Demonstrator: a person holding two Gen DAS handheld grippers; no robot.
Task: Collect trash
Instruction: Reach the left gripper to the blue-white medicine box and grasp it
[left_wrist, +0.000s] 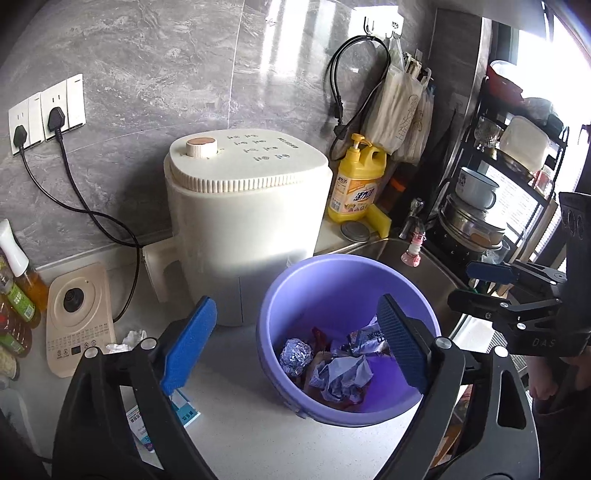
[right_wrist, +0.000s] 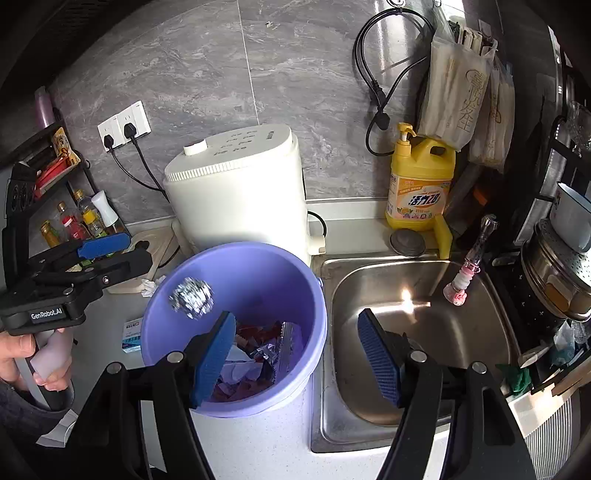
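Okay, foil ball (right_wrist: 191, 297): in my right wrist view it's blurred, over the far-left inner wall of the purple bucket (right_wrist: 236, 258), up and left of my right gripper (right_wrist: 295, 356), touching neither pad. My left wrist view shows a foil ball (left_wrist: 296, 357) lying still on the bucket (left_wrist: 280, 295) bottom among crumpled paper (left_wrist: 341, 374) and wrappers; can't tell if it's the same one. Right gripper released, jaws wide, nothing between them, left pad over the bucket, right pad over the sink (right_wrist: 436, 295). Left gripper (left_wrist: 293, 343) also spread wide and empty, straddling the bucket's near-left rim. Only my left view shows the crumpled tissue (left_wrist: 127, 341) on the counter by the beige induction plate (left_wrist: 79, 317). The white counter (left_wrist: 240, 424) holds a cream appliance (left_wrist: 245, 221) behind the bucket and a yellow detergent bottle (right_wrist: 419, 184) by the sink; grey marble wall.
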